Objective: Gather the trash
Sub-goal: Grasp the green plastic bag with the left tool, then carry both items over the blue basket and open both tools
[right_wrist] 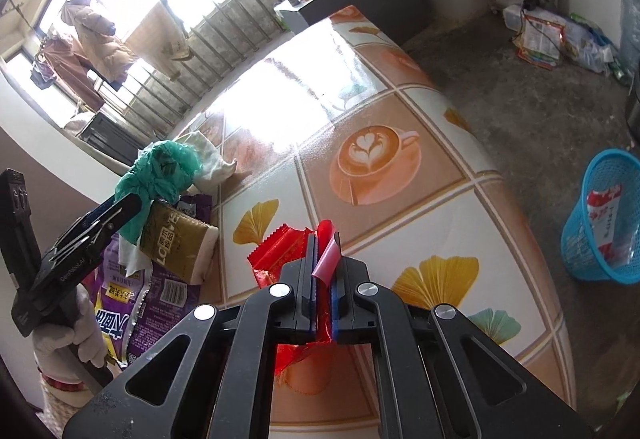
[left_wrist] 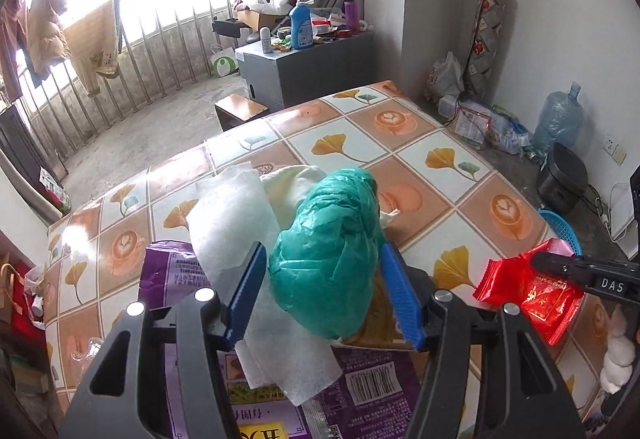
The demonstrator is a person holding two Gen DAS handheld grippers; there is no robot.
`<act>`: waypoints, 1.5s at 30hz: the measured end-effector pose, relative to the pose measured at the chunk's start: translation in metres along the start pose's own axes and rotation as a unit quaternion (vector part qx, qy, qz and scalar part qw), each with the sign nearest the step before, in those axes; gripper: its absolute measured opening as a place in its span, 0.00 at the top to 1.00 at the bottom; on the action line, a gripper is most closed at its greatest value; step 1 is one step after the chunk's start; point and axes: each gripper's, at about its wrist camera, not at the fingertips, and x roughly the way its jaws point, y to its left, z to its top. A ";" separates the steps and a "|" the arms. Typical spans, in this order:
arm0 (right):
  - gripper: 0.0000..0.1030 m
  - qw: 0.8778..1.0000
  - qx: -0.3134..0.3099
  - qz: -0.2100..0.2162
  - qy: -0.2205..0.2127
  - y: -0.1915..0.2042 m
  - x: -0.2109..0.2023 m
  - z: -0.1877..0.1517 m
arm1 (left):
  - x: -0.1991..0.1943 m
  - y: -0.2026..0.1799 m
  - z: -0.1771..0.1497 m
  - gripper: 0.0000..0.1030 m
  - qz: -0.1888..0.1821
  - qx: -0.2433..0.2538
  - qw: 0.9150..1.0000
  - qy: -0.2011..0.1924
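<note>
My right gripper (right_wrist: 324,259) is clamped on the red wrapper (right_wrist: 276,251); the foil is pinched flat between the blue pads and sticks out both ways. It's held just over the table (right_wrist: 400,223) edge. The blue basket (right_wrist: 600,219) sits on the floor to its right and lower, already holding a red-white packet. My call: the right hand is the nearer one to it, so the swing goes right and down.

My left gripper (left_wrist: 324,291) straddles the green plastic bag (left_wrist: 328,251), jaws half apart. The left pad looks to touch it, the right I can't tell, so I don't count it as gripped yet. The bag's long axis runs away from the gripper, roughly along the fingers. It lies on top of the pile: white foam sheet (left_wrist: 240,223) to its left, purple package (left_wrist: 168,279) under, cream cloth (left_wrist: 292,179) behind.

Readable text: "DAS" on the right gripper body in the left view, "LC" on the gold tissue pack (right_wrist: 180,243). The purple package has a barcode and Chinese print I can't read.
</note>
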 end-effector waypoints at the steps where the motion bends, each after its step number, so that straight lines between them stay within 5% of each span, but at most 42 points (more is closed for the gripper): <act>1: 0.97 1.000 0.002 0.003 0.000 -0.001 0.000 0.000 | 0.001 0.000 -0.001 0.53 0.002 0.002 1.000 0.002; 15: 0.97 0.999 0.007 0.036 -0.029 -0.002 -0.028 0.000 | -0.053 0.006 -0.001 0.63 -0.007 -0.032 0.998 -0.047; 23: 0.97 0.996 0.033 0.030 -0.074 -0.023 -0.066 -0.001 | -0.070 -0.038 0.008 0.63 -0.087 -0.026 0.995 -0.049; 33: 0.97 0.978 0.125 -0.044 -0.162 -0.114 -0.137 -0.004 | -0.032 -0.177 0.052 0.63 -0.226 0.044 0.973 0.003; 39: 0.97 0.951 0.206 -0.120 -0.197 -0.190 -0.162 -0.014 | 0.009 -0.294 0.076 0.63 -0.300 0.102 0.946 0.065; 45: 0.95 0.919 0.286 -0.171 -0.212 -0.268 -0.158 -0.011 | 0.068 -0.404 0.083 0.60 -0.327 0.148 0.924 0.129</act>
